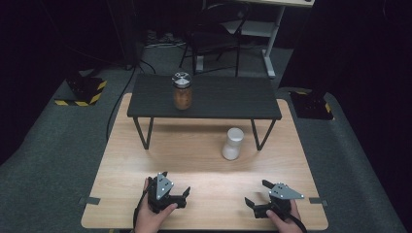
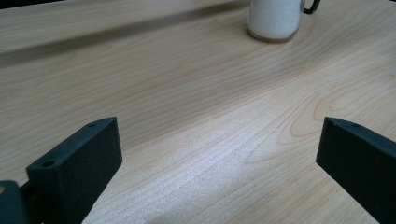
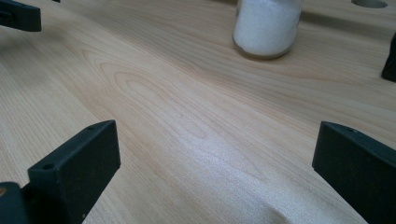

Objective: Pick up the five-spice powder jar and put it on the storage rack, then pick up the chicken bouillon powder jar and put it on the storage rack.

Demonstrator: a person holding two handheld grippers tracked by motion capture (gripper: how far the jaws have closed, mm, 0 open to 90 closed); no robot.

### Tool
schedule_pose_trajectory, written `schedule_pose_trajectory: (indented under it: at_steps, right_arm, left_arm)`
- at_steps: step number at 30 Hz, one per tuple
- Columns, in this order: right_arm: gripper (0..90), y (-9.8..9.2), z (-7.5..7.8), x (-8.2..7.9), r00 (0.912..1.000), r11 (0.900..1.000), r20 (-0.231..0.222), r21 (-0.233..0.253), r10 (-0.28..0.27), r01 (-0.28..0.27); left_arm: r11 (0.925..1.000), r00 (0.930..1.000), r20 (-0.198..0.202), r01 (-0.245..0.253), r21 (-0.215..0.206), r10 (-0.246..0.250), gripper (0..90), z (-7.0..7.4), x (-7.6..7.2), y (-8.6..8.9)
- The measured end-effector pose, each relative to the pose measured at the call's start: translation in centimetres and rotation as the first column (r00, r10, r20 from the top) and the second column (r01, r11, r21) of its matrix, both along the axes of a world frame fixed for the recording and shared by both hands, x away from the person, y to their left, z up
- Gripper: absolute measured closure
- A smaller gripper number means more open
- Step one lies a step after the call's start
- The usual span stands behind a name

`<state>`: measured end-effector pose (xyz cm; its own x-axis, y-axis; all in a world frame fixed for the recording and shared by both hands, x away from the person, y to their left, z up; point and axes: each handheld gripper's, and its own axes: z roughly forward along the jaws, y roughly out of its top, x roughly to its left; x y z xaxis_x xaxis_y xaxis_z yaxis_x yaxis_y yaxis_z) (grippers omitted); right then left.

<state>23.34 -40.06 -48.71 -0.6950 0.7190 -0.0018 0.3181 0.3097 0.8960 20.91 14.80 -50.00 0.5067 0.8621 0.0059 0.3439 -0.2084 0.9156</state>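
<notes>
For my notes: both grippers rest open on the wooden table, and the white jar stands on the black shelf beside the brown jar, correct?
Not quite: the white jar stands on the wooden table before the black shelf, as the high view shows. The brown jar is on the shelf; the rest holds.

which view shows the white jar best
The high view: the white jar stands whole and upright on the wooden table, in front of the black shelf. The right gripper view shows its lower part closer, top cropped. The left gripper view shows just its base at the top edge.
</notes>
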Motion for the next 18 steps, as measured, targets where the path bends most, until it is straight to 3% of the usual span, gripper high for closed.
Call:
schedule_pose_trajectory:
  at_steps: [18]
  right_arm:
    - [0.4,0.08,0.01,-0.09,1.0,1.0,0.001,-0.002,-0.006,0.006]
  left_arm:
    - [1.0,0.9999,0.009,0.009,-0.001,-0.009,0.4,-0.11,-0.1,0.13]
